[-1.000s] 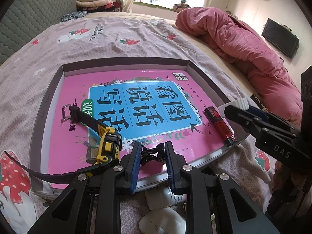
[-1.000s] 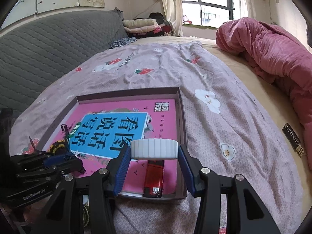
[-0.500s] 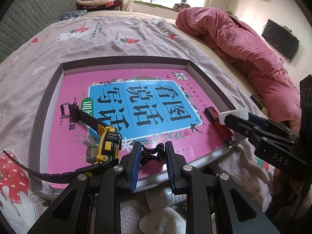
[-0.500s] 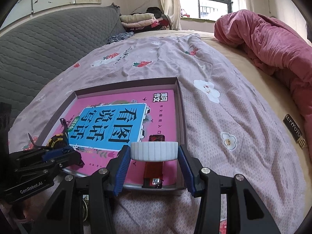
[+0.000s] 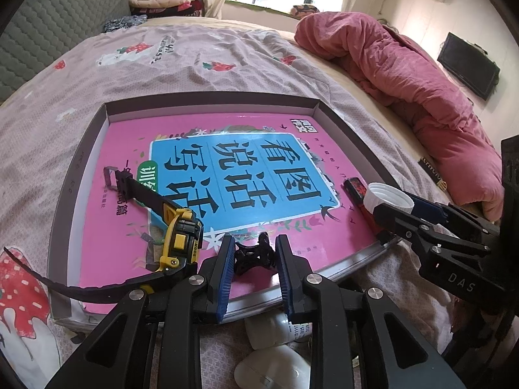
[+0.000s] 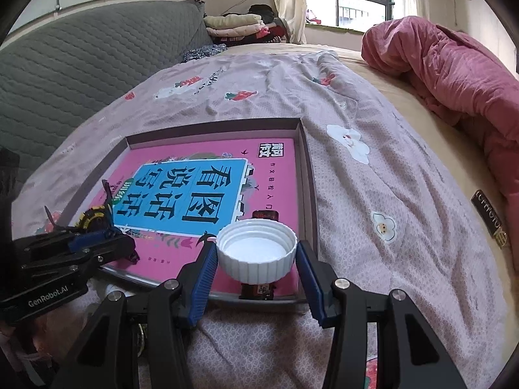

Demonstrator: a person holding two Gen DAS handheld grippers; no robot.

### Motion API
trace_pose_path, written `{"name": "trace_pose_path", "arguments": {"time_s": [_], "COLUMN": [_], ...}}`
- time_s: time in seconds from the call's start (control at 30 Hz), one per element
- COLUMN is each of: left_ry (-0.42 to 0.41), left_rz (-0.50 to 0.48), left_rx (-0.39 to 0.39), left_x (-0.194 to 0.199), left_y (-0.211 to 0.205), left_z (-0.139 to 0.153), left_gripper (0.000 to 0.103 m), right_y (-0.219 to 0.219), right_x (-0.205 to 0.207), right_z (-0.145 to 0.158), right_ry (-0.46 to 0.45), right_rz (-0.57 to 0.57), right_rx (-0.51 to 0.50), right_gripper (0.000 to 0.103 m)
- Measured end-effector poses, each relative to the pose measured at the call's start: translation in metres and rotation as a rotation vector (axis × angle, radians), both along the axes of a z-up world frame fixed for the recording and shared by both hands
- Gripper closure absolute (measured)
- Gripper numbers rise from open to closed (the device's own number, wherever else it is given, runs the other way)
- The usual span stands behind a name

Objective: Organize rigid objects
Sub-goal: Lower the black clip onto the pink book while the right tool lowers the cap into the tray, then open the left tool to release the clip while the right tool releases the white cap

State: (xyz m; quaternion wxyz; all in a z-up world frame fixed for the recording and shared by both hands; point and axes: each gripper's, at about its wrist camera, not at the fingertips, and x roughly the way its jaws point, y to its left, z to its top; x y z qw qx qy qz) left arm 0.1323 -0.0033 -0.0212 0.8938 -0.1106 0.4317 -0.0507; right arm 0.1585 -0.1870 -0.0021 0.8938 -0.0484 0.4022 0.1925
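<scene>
White ribbed plastic, the bottle cap (image 6: pixel 256 253) is sitting mouth-up between the right claw (image 6: pixel 256 270) pads, pinched across its rim above the tray (image 6: pixel 305 168) and the red lighter (image 6: pixel 259 288). Likely light, stiff and slightly slick, it is best held by the ridges. The left claw (image 5: pixel 254 259), jaws just easing apart, is straddling a small black clip (image 5: pixel 254 254) over the tray's near edge.

White ribbed cap (image 6: pixel 256 254), hollow side up, above red lighter (image 5: pixel 355 185).
</scene>
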Motion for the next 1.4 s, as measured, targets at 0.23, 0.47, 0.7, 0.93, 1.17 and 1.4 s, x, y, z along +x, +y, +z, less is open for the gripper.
{"name": "trace_pose_path", "arguments": {"time_s": [0.23,0.47,0.7,0.93,1.17,1.4], "left_ry": [0.005,0.007,0.010,0.015,0.015,0.016], "left_rz": [0.007,0.022,0.056,0.065,0.065,0.065], "left_rx": [-0.005,-0.010,-0.012,-0.017,-0.017,-0.017], "left_x": [0.000,0.001,0.001,0.001,0.002,0.001], "left_y": [0.002,0.008,0.014,0.017,0.016,0.017], "left_z": [-0.001,-0.001,-0.001,-0.001,-0.001,-0.001], "left_gripper": [0.076,0.076,0.073,0.072,0.072,0.071], "right_y": [0.012,0.009,0.009,0.008,0.008,0.008], "right_x": [-0.001,0.001,0.001,0.001,0.001,0.002], "right_z": [-0.003,-0.003,-0.003,-0.003,-0.002,-0.002], "right_ry": [-0.030,-0.011,-0.011,-0.008,-0.008,-0.008], "right_rz": [0.020,0.019,0.018,0.020,0.019,0.019], "right_rx": [-0.123,-0.104,-0.106,-0.108,-0.109,-0.110], "right_gripper": [0.053,0.053,0.053,0.053,0.053,0.053]}}
